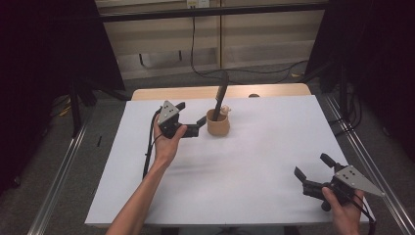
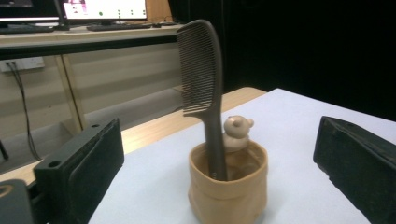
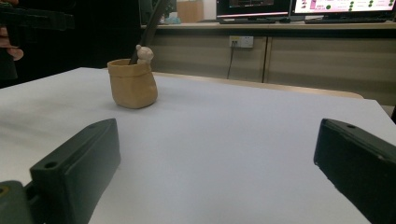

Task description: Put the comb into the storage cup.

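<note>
1. Your left hand-held gripper (image 1: 192,119) is open wide. It holds nothing. It sits just beside the tan pot (image 1: 218,125), with the pot in front of its open jaws.
2. The pot stands near the far edge of the surface (image 1: 254,161), about the middle. A dark comb (image 2: 201,74) stands up in it, teeth at the top. A little bear (image 2: 236,132) sits on the rim.
3. The comb looks light, stiff and smooth, so it may slip. I think you should pinch the thin handle just under the teeth.
4. The pot looks soft and light. It may tip, so pull straight up.
5. Your right hand-held gripper (image 1: 313,171) is open wide too, near the near right corner.
</note>
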`<state>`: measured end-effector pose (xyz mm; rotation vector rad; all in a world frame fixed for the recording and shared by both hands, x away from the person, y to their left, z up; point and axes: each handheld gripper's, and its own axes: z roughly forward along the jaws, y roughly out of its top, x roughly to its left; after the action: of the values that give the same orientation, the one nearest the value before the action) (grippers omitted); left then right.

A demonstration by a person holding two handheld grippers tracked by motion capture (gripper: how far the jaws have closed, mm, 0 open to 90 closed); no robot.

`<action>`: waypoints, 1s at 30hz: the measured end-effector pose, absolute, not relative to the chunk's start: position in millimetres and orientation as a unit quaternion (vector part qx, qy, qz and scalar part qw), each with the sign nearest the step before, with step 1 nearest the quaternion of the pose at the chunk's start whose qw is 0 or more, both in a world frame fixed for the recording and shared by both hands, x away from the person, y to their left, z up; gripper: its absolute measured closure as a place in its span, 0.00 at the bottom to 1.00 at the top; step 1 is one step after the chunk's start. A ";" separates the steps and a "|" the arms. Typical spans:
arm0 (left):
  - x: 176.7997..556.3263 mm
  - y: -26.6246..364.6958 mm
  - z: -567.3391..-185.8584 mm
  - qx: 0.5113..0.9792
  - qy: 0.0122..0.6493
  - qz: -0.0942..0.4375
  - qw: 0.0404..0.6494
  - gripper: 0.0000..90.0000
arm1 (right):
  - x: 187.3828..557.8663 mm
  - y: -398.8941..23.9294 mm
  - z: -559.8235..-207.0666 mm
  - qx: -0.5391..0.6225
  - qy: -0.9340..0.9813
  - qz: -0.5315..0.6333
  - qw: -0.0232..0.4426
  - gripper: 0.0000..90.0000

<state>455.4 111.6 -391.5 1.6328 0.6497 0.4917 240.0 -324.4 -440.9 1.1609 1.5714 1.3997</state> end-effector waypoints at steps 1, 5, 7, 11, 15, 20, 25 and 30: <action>453.6 112.4 -391.2 0.706 0.285 0.214 0.612 0.03 | 239.6 -324.2 -440.7 0.451 0.610 0.543 0.360 0.00; 446.4 112.6 -390.3 0.706 0.282 0.211 0.614 0.03 | 236.3 -324.1 -439.1 0.452 0.607 0.542 0.365 0.00; 442.6 112.0 -389.0 0.715 0.273 0.215 0.607 0.03 | 234.9 -323.4 -438.2 0.450 0.608 0.542 0.366 0.00; 436.6 116.0 -385.0 0.705 0.277 0.224 0.613 0.03 | 234.9 -322.3 -438.0 0.449 0.608 0.541 0.369 0.00; 430.5 123.9 -385.0 0.705 0.279 0.231 0.610 0.03 | 235.2 -323.0 -438.1 0.450 0.608 0.540 0.368 0.00; 422.8 136.4 -388.1 0.705 0.291 0.236 0.603 0.04 | 235.9 -322.2 -438.4 0.450 0.608 0.540 0.369 0.00; 415.9 143.7 -390.0 0.701 0.297 0.240 0.602 0.04 | 235.2 -322.3 -438.0 0.449 0.609 0.539 0.370 0.00; 411.8 150.5 -392.5 0.705 0.301 0.240 0.595 0.03 | 235.2 -322.0 -438.1 0.449 0.609 0.539 0.370 0.00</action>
<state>411.8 150.5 -392.5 1.6386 0.6981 0.5576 235.2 -322.0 -438.1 1.1528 1.5617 1.3828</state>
